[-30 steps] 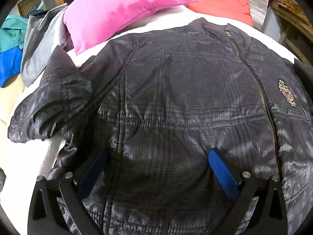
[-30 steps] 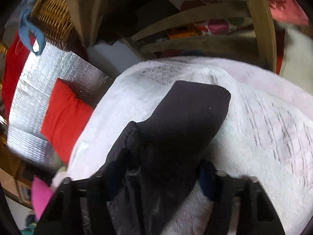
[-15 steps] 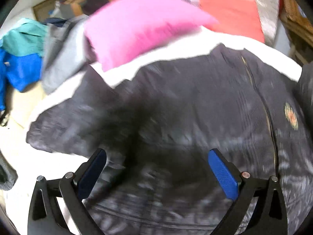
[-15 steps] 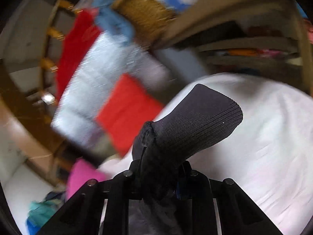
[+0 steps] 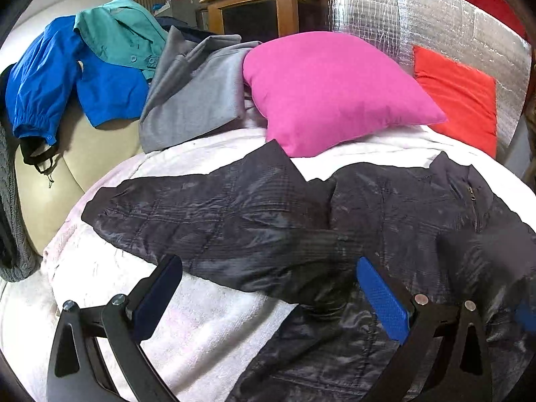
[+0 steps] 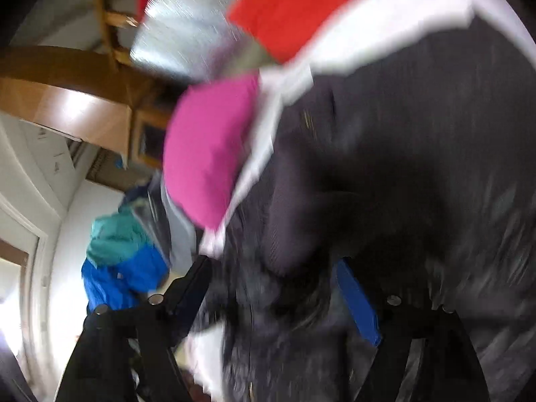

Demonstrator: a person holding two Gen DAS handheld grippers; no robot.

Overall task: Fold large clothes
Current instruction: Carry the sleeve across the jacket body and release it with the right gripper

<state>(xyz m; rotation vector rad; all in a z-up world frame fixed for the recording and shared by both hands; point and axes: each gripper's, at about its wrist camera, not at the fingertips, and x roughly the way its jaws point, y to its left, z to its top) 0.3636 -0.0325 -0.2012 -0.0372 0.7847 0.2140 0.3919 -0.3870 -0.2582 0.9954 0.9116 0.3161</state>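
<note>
Left gripper, black angular finger arms, silver round screws at the joints, textured blue pads on the inner faces, right gripper blurred, same black arms, blue pad, silver screws

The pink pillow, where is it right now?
In the left wrist view the pink pillow sits at the far edge of the white blanket, between the grey garment and the red cushion.
</note>
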